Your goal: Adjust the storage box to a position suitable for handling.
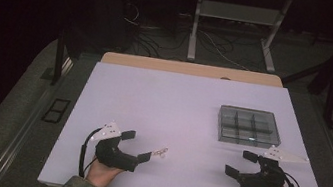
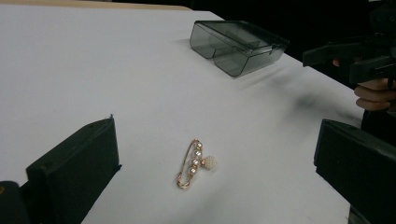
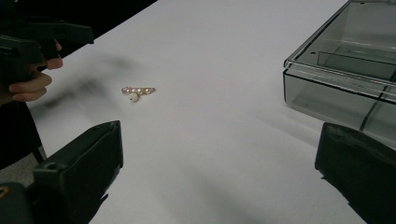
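high view, surface: a white board (image 1: 176,115) covers the table, with a strip of pale wood showing at its far edge.
room: dark; a grey carpeted floor, the legs of a light metal stand (image 1: 195,27) and loose cables lie beyond the table.
box: a smoky clear compartment box (image 1: 249,126) sits closed on the right half of the board, divided into small cells.
left gripper (image 1: 138,146): held low near the front edge on the left, jaws spread wide, nothing between the pads.
right gripper (image 1: 240,163): held near the front edge on the right, just in front of the box, jaws equally wide and empty.
brooch (image 2: 196,163): a gold pin with a row of small pearls and one hanging pearl ball, lying flat on the board.
brooch and left fingers: in the left gripper view it lies just ahead of the jaws, roughly midway between them, touching neither.
brooch and right fingers: in the right gripper view it lies well apart, far ahead and toward the left jaw side.
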Demonstrator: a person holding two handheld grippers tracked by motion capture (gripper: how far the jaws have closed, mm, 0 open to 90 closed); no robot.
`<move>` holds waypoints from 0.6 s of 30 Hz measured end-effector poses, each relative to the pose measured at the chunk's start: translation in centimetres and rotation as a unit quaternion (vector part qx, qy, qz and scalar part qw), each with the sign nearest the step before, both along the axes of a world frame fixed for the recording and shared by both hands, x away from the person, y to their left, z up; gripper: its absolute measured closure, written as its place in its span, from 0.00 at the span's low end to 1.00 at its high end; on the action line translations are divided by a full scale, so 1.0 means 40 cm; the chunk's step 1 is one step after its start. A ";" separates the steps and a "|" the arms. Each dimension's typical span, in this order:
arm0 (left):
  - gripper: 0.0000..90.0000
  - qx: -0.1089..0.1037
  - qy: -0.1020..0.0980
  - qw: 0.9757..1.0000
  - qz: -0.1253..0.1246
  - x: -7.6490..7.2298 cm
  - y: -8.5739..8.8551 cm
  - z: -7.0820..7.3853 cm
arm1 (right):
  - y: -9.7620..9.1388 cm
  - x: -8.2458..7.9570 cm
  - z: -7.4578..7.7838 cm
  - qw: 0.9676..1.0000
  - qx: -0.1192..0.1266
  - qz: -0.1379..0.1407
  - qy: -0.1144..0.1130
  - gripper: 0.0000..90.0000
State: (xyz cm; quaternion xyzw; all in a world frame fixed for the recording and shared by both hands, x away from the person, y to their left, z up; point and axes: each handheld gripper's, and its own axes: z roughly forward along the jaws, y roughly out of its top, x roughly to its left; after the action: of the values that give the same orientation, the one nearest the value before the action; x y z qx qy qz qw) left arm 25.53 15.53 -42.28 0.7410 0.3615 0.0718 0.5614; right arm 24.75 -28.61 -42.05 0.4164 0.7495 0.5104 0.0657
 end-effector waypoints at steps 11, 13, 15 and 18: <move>0.00 -0.004 0.006 1.000 0.004 -0.006 0.011 -0.001 | -0.003 0.001 0.002 1.000 0.011 0.000 0.002 0.01; 0.00 -0.005 0.007 1.000 0.003 -0.006 0.010 -0.002 | -0.004 0.001 0.003 1.000 0.008 -0.002 0.002 0.01; 0.00 -0.004 0.008 1.000 -0.001 -0.005 0.010 -0.002 | -0.005 0.000 0.004 1.000 0.005 -0.003 0.002 0.01; 0.00 -0.003 0.009 1.000 -0.004 -0.005 0.008 -0.003 | -0.012 0.001 0.005 1.000 -0.002 -0.006 0.003 0.01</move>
State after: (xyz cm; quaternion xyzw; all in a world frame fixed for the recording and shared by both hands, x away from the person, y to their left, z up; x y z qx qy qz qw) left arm 25.35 15.85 -42.41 0.7411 0.3642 0.0613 0.5608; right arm 24.80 -29.07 -41.87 0.4220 0.7486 0.5069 0.0672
